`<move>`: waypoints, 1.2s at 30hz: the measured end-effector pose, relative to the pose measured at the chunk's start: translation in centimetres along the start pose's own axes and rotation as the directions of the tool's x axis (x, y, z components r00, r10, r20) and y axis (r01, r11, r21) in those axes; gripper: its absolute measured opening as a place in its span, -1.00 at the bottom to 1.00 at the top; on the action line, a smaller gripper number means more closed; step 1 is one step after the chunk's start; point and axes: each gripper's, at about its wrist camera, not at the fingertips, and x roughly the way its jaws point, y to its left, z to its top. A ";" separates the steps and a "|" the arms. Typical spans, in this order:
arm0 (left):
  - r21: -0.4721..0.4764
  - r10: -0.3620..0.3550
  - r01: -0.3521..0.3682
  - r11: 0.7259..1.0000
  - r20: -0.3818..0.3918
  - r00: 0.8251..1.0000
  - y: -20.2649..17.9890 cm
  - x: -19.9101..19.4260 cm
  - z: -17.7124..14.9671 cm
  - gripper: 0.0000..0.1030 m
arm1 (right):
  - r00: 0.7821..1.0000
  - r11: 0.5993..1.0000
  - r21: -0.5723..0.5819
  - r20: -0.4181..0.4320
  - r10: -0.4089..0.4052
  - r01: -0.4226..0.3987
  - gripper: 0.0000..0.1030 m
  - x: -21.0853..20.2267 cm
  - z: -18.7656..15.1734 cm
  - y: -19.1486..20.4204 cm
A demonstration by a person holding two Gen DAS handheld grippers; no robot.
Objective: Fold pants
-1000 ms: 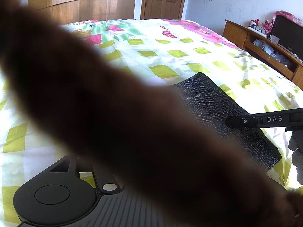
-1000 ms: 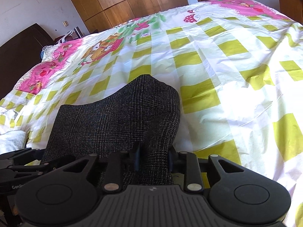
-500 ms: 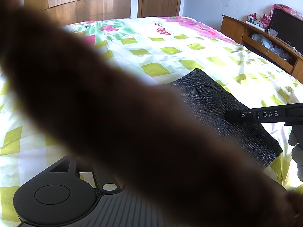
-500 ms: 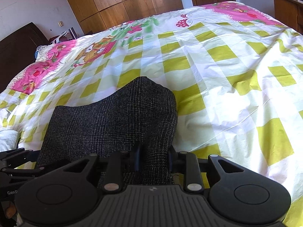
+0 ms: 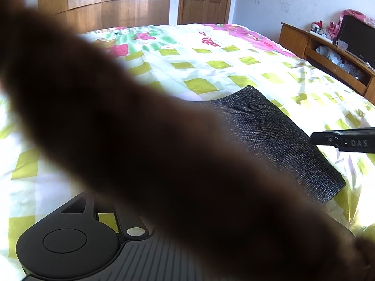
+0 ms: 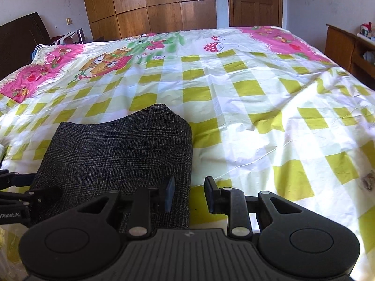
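The dark grey pants (image 6: 117,154) lie folded into a thick rectangle on the bed, also seen in the left wrist view (image 5: 269,135). My right gripper (image 6: 189,194) is open at their right edge. Its left finger lies over the cloth and its right pad (image 6: 209,194) is over bare sheet. My left gripper (image 6: 44,185) is at the pants' left edge with its jaws opening. I cannot tell whether cloth lies between them. A blurred brown shape (image 5: 164,140) close to the left lens hides the left fingers there. One right finger (image 5: 346,141) pokes in at the right.
The bed carries a yellow-checked sheet (image 6: 257,107) with pink cartoon borders. A wooden wardrobe (image 6: 152,2) and a door (image 6: 255,0) stand behind it. A dark headboard (image 6: 21,37) is at the left. A low wooden cabinet (image 5: 328,53) with clutter runs along the right.
My right gripper has shifted right and slightly up. The fold that filled its jaws now lies only at its left finger. The left view has barely changed.
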 end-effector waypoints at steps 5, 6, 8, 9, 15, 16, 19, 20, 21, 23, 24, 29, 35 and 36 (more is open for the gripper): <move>0.000 0.006 -0.006 1.000 0.003 1.000 -0.2 -0.7 -0.7 0.23 | 0.999 0.999 0.016 0.015 0.033 -0.033 -0.20 -1.9 -2.2 1.1; 0.005 0.010 -0.010 1.000 0.004 1.000 -0.3 -0.8 -0.8 0.23 | 0.999 0.999 0.019 0.007 0.033 -0.033 -0.20 -1.8 -2.7 1.3; 0.014 0.020 -0.020 1.000 0.007 1.000 -0.6 -1.0 -1.1 0.23 | 1.000 0.999 0.048 0.000 0.022 -0.022 -0.20 -1.6 -3.5 1.4; 0.014 0.020 -0.020 1.000 0.008 1.000 -0.6 -1.1 -1.2 0.23 | 1.000 0.998 0.066 0.001 0.023 -0.023 -0.19 -1.8 -3.7 1.3; -0.032 0.026 -0.025 0.999 0.034 0.999 -0.5 -3.0 -2.3 0.23 | 1.000 0.997 0.080 0.021 -0.012 0.010 -0.19 -2.8 -4.3 1.5; -0.027 0.036 -0.035 0.999 0.040 0.999 -0.7 -3.2 -2.4 0.23 | 0.999 0.998 0.059 0.030 -0.030 0.028 -0.19 -3.0 -4.5 1.9; -0.012 0.054 -0.053 0.998 0.054 0.997 -1.5 -4.0 -2.8 0.22 | 0.996 0.997 -0.002 0.059 -0.072 0.072 -0.19 -3.5 -4.7 3.5; -0.008 0.054 -0.054 0.999 0.056 0.997 -1.6 -4.2 -3.0 0.23 | 0.996 0.998 -0.009 0.058 -0.067 0.068 -0.19 -3.5 -4.8 3.8; -0.005 0.060 -0.060 0.998 0.059 0.996 -1.7 -4.3 -3.2 0.24 | 0.996 0.997 -0.018 0.062 -0.071 0.072 -0.19 -3.6 -4.9 4.2; -0.003 0.071 -0.071 0.997 0.068 0.995 -1.9 -4.8 -3.7 0.26 | 0.993 0.995 -0.049 0.074 -0.087 0.091 -0.19 -3.8 -5.2 4.9; -0.005 0.074 -0.074 0.997 0.072 0.995 -2.0 -5.0 -3.9 0.28 | 0.994 0.995 -0.049 0.076 -0.081 0.085 -0.19 -3.9 -5.4 5.1; 0.017 0.090 -0.092 0.996 0.097 0.991 -2.4 -5.8 -4.6 0.36 | 0.995 0.996 -0.052 0.076 -0.070 0.074 -0.19 -4.1 -5.7 5.7; 0.011 0.093 -0.095 0.995 0.096 0.991 -2.5 -5.8 -5.2 0.43 | 0.998 0.998 -0.047 0.063 -0.029 0.032 -0.19 -4.2 -6.3 6.5; 0.013 0.099 -0.101 0.995 0.095 0.991 -2.5 -5.8 -5.2 0.49 | 0.998 0.999 -0.043 0.061 -0.028 0.031 -0.19 -4.2 -6.3 6.6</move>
